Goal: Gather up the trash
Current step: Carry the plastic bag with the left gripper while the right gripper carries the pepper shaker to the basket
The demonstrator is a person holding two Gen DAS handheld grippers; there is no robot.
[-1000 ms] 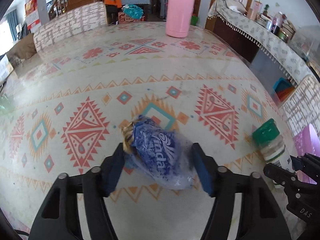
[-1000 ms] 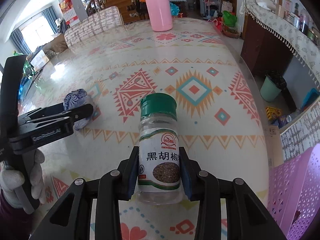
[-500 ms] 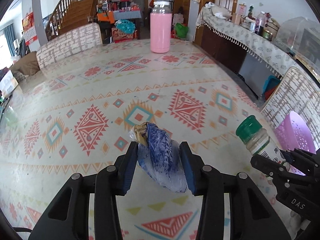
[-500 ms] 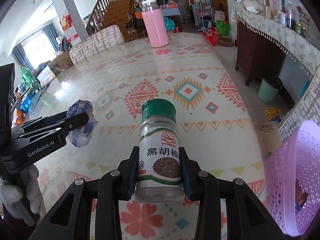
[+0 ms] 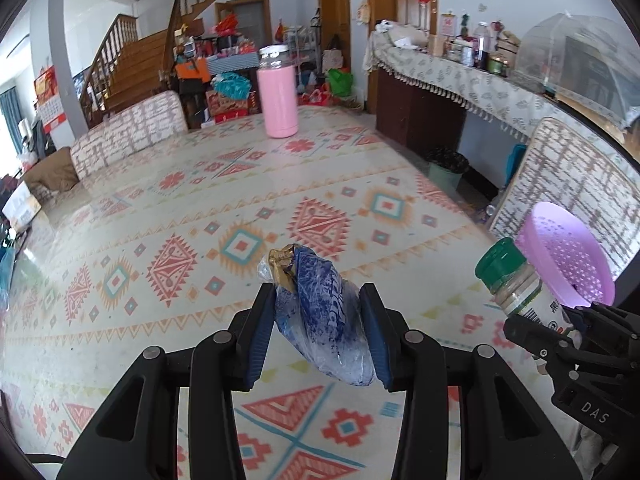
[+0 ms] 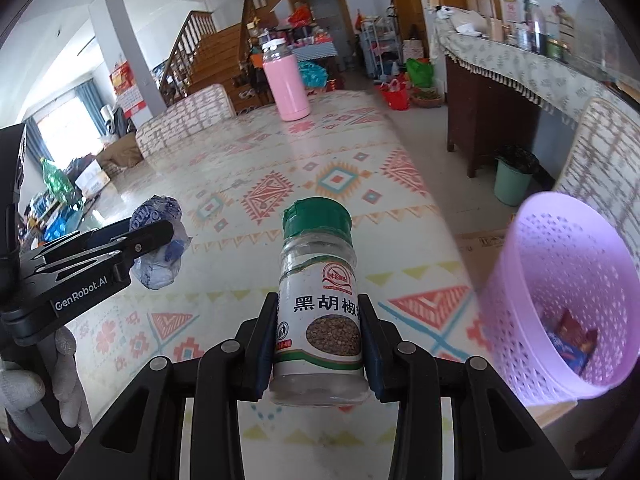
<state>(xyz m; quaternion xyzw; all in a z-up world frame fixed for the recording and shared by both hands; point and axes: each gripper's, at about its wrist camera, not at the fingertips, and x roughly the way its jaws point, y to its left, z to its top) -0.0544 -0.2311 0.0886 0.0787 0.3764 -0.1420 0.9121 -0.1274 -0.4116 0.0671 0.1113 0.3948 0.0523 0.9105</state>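
In my left gripper (image 5: 318,332) the crumpled blue plastic wrapper (image 5: 320,316) sits pinched between the two blue pads, sticking up and forward past the fingertips and hanging clear above the patterned tablecloth (image 5: 240,208). The jaws have narrowed on it over the last second and now press both of its sides. My right gripper (image 6: 318,344) is clamped on the pepper jar (image 6: 320,300), which stands upright between the pads with its green cap well above them and its label facing me; the jaws are only as wide as the jar.

Both tools point forward and slant down toward the table, side by side, the left one visible at the left edge of the right view with my gloved hand (image 6: 36,384) wrapped round its handle. The purple basket (image 6: 560,280) stands off the table's right edge, just right of the jar, tilted so its mouth faces me; a few wrappers lie in its bottom.

I count two grippers, one wrapper held, one jar held, one basket. One pink bottle (image 5: 277,98) stands upright at the far end of the table, well apart from everything I hold.
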